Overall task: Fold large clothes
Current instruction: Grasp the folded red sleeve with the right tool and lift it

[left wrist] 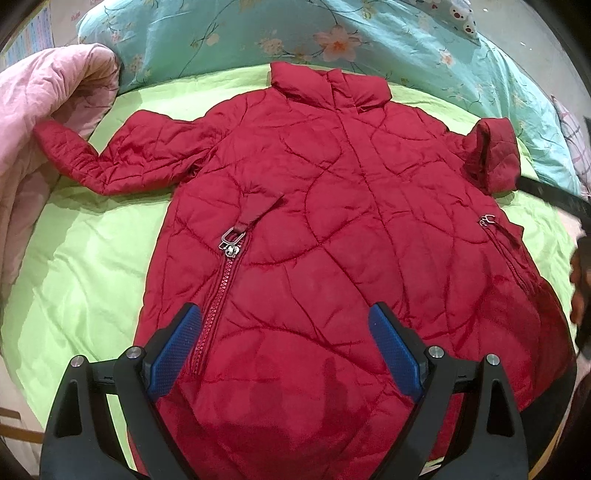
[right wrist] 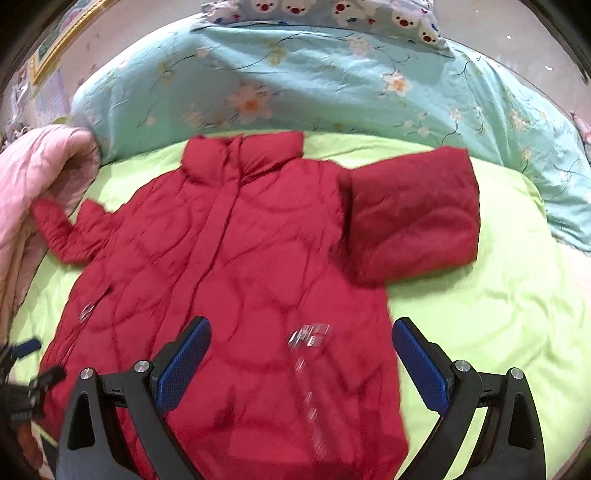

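A red quilted jacket (left wrist: 332,206) lies front up on a light green sheet (left wrist: 92,258), collar at the far side. Its left sleeve (left wrist: 110,158) stretches out toward a pink quilt. Its right sleeve (right wrist: 410,214) is folded back on itself near the shoulder. My left gripper (left wrist: 286,332) is open and empty, above the lower body next to the left pocket zipper (left wrist: 229,251). My right gripper (right wrist: 301,343) is open and empty, above the jacket (right wrist: 229,258) at its lower right edge, by the right pocket zipper (right wrist: 310,339). The right wrist view is blurred.
A pink quilt (left wrist: 48,110) is bunched at the left edge of the bed. A teal floral duvet (left wrist: 258,33) lies along the far side, with a cartoon-print pillow (right wrist: 332,11) behind it. Green sheet (right wrist: 498,314) shows to the right of the jacket.
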A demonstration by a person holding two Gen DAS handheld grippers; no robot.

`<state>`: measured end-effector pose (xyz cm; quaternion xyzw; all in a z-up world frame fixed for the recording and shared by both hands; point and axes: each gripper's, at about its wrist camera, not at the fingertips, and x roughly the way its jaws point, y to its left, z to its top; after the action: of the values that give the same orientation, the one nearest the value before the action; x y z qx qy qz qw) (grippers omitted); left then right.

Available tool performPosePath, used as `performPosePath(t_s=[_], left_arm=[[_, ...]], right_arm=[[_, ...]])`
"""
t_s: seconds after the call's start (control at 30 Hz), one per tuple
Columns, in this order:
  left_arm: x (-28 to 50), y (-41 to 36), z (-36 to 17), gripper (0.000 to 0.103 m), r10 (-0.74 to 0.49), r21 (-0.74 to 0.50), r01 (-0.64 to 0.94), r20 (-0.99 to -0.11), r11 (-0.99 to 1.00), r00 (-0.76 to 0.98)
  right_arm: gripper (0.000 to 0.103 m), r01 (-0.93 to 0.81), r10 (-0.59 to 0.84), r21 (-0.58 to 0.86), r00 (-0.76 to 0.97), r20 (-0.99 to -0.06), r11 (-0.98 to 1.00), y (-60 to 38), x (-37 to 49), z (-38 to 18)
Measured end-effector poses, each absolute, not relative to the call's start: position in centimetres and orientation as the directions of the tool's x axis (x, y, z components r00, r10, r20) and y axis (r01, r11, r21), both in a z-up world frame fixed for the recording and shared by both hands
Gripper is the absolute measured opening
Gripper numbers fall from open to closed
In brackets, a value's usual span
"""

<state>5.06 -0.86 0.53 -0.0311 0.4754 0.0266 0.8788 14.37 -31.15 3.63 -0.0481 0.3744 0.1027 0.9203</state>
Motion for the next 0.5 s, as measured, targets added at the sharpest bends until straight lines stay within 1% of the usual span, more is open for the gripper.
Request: performPosePath(t_s=[0.1,0.27,0.33,0.37,0.43,0.47,0.5], left_arm=[[5.5,-0.7,0.3,0.093,0.017,-0.029,-0.078,-0.841,0.997,0.54],[6.4,-0.3,0.0,0.093,0.022,-0.027,-0.085,-0.846,0.996,0.533],[6.9,-0.3,-0.2,0.093,0.021,-0.031,-0.089,-0.849,0.996,0.529],[7.1,-0.2,-0.3,0.093,0.02,-0.033,-0.091,-0.85,0.995,0.526],[7.5,-0.3,-0.5,0.093,0.017,-0.035,-0.089,-0.853,0.995,0.522],[7.7,-0.3,-0.6,0.093,0.016,-0.035,-0.088,-0.853,0.996,0.521],[7.8,-0.4,-0.7,0.093,0.016,-0.034,-0.086,-0.854,0.996,0.52]], right_arm=[[0.099,-0.189,0.116,-0.028,0.709,-0.696,0.982,-32.0,17.8,3.5],[0.097,-0.133,0.065,-0.036,0.678,-0.732,0.99,-33.4,22.9,1.9],[0.097,-0.112,0.024,-0.071,0.676,-0.736,0.991,-33.7,24.6,1.2],[0.095,-0.101,0.002,-0.09,0.675,-0.738,0.991,-33.8,25.4,0.8],[0.089,-0.085,-0.021,-0.102,0.661,-0.75,0.991,-34.2,26.9,-0.1],[0.082,-0.078,-0.029,-0.105,0.653,-0.757,0.991,-34.4,27.5,-0.5],[0.08,-0.076,-0.027,-0.101,0.651,-0.758,0.992,-34.6,27.9,-0.6]])
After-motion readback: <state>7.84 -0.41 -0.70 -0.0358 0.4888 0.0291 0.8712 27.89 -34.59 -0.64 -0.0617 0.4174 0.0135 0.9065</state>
